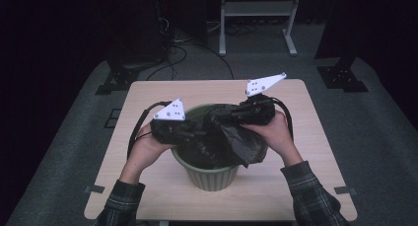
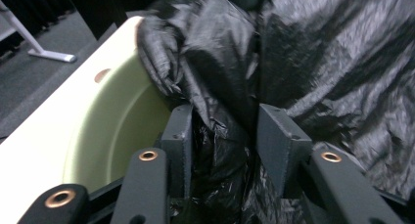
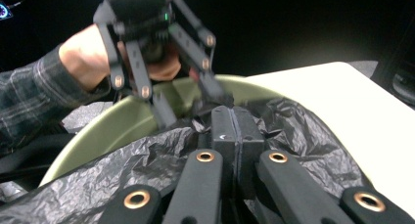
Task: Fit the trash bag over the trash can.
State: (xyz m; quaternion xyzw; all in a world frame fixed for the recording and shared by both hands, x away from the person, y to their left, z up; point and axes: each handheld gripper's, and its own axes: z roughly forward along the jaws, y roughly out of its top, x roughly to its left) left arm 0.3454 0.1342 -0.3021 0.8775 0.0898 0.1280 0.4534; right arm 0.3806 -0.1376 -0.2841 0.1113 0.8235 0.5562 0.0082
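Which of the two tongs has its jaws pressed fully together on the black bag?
The right tongs: their jaws meet flat, pinching the black bag. The left tongs show a gap between their jaws, with bag film inside it.

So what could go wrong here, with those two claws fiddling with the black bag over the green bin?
1. The left gripper has a bunched fold of the black bag between jaws not yet pressed together, so the film may slip out.
2. The right gripper pinches the bag with its jaws shut; a hard pull could tear the thin plastic.
3. The green bin stands loose on the table, so tugging sideways might tip or slide it.
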